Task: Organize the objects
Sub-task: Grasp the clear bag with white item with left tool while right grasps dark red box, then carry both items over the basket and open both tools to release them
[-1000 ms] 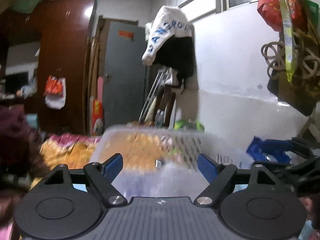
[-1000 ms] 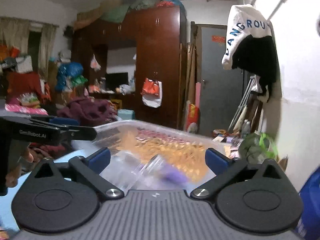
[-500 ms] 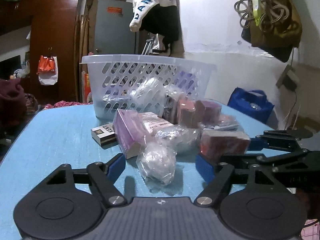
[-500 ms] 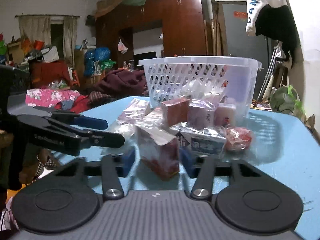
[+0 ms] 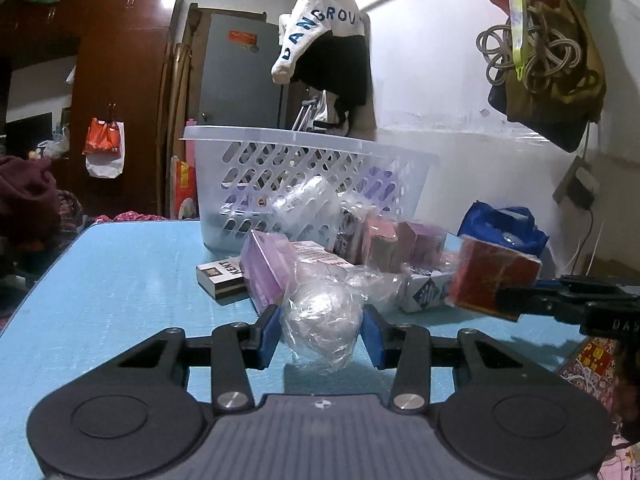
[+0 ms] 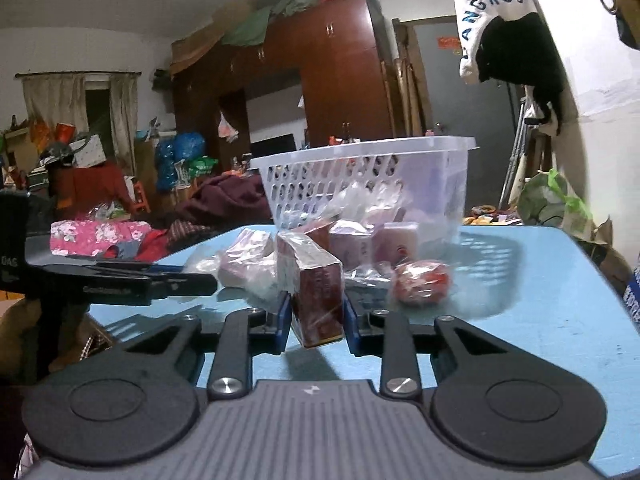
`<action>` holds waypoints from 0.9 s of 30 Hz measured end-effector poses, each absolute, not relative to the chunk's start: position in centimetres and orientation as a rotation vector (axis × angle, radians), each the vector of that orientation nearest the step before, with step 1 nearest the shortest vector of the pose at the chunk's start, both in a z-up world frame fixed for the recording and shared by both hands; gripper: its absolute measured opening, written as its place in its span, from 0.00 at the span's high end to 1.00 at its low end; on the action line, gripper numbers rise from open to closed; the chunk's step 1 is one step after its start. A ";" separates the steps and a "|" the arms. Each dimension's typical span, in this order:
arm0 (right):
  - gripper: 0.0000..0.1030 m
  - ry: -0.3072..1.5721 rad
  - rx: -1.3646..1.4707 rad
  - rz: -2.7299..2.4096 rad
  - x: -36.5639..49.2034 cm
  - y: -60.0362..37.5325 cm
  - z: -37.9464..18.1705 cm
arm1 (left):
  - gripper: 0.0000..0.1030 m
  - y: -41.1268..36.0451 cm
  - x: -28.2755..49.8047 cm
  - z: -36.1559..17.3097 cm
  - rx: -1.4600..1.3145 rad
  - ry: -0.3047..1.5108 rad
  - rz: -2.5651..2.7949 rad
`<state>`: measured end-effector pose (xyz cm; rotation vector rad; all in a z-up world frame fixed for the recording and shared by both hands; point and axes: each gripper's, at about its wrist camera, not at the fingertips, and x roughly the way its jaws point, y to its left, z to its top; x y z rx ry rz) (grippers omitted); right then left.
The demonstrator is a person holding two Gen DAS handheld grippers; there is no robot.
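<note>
On the table [image 5: 120, 280], the basket [image 5: 304, 184] stood at my twelve o'clock, behind the boxes [image 5: 380, 244]; a wrapped bundle [image 5: 320, 316] lay before them, a carton [image 5: 220, 276] at ten.

Dim indoor light, fisheye-warped edges, soft blur.

— What has the left gripper [image 5: 322, 334] got?

— A clear plastic-wrapped bundle [image 5: 320, 322], pinched between its blue pads on the blue table [image 5: 120, 280].

— And over to the right?

— The right gripper [image 5: 520, 304] holds a red box [image 5: 490, 276], raised off the table. A white basket [image 5: 288, 176] stands behind the pile.
</note>
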<state>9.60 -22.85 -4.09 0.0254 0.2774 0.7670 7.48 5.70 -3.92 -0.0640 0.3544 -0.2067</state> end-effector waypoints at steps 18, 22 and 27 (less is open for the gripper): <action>0.71 0.255 0.053 0.738 10.4 -24.0 -3.9 | 0.54 6.8 7.2 -4.1 -0.096 0.351 -0.205; 0.71 0.249 0.056 0.734 10.5 -24.2 -3.8 | 0.54 6.8 7.1 -4.1 -0.097 0.346 -0.207; 0.71 0.240 0.059 0.720 10.5 -24.6 -3.6 | 0.54 6.9 7.1 -4.0 -0.100 0.343 -0.203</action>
